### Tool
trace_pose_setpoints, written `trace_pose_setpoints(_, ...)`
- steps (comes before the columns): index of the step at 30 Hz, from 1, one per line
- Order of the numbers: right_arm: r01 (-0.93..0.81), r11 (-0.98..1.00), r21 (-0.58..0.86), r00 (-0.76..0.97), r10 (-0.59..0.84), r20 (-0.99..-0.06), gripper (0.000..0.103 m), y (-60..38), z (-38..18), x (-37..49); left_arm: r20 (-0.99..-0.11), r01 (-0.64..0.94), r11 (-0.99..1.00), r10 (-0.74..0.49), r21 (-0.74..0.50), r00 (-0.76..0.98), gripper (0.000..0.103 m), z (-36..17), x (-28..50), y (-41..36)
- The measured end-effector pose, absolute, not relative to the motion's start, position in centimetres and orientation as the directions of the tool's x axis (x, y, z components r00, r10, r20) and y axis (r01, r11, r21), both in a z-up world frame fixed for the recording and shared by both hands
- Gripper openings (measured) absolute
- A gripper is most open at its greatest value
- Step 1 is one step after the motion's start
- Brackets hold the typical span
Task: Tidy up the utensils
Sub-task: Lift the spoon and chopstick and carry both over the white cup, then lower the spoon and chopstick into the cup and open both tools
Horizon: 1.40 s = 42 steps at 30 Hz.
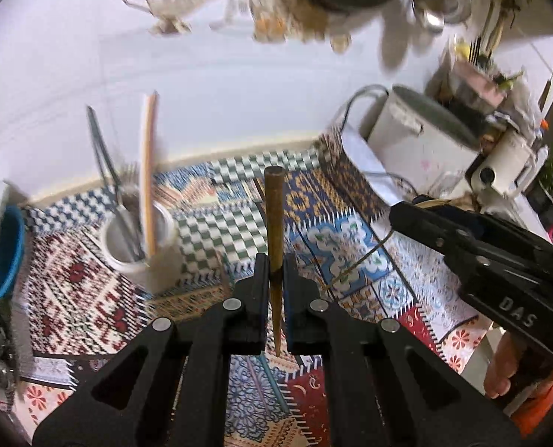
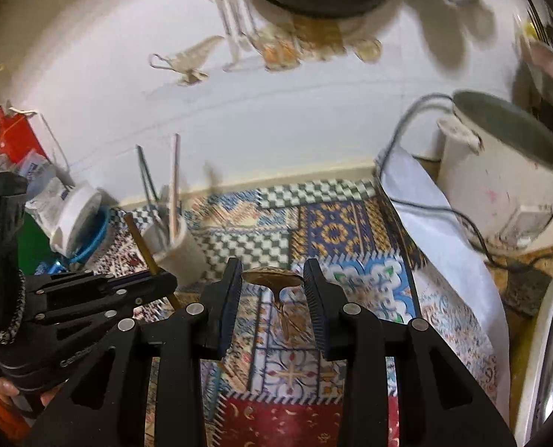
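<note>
My left gripper [image 1: 275, 283] is shut on a brown chopstick [image 1: 274, 216] that stands upright, thick end up. A white cup [image 1: 142, 249] with a pale stick and metal utensils in it stands left of it on the patterned cloth. My right gripper [image 2: 274, 283] is shut on a golden spoon [image 2: 272, 277], gripping the bowl by its edges with the handle pointing down toward me. In the right wrist view the cup [image 2: 181, 249] is to the left, with the left gripper [image 2: 161, 283] and its chopstick [image 2: 142, 244] beside it. The right gripper [image 1: 407, 216] shows in the left wrist view.
A patterned cloth [image 1: 325, 231] covers the counter. A white rice cooker [image 2: 500, 178] with a cord stands at the back right. A white jar with a blue ring [image 2: 79, 219] lies at the left. A dark pan and utensils hang on the white wall [image 2: 313, 111].
</note>
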State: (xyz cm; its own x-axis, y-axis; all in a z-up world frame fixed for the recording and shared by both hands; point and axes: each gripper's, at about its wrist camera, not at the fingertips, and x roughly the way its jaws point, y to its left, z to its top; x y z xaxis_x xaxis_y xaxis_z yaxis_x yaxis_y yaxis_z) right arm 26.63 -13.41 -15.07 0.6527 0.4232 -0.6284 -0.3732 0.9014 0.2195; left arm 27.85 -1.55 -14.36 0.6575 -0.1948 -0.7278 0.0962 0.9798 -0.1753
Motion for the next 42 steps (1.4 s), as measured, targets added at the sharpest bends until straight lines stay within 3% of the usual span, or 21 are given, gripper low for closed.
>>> trace_pose_setpoints(25, -0.606, 0.778, 0.167, 0.656, 0.607, -0.448, 0.031, -4.1, -6.5, 30.5, -0.514, -0.127, 0.982, 0.038, -0.139, 0.857, 0.005, -3.8, 27.6, 8.3)
trace_pose_setpoints(33, -0.669, 0.724, 0.165, 0.598, 0.657, -0.459, 0.031, -0.2, -7.2, 31.9, -0.523, -0.179, 0.972, 0.075, -0.153, 0.849, 0.005, -4.4, 29.0, 10.5)
trace_pose_setpoints(42, -0.703, 0.68, 0.21, 0.474, 0.667, -0.575, 0.031, 3.2, -11.8, 34.1, -0.624, -0.231, 0.958, 0.078, -0.168, 0.778, 0.005, -9.5, 32.0, 12.1)
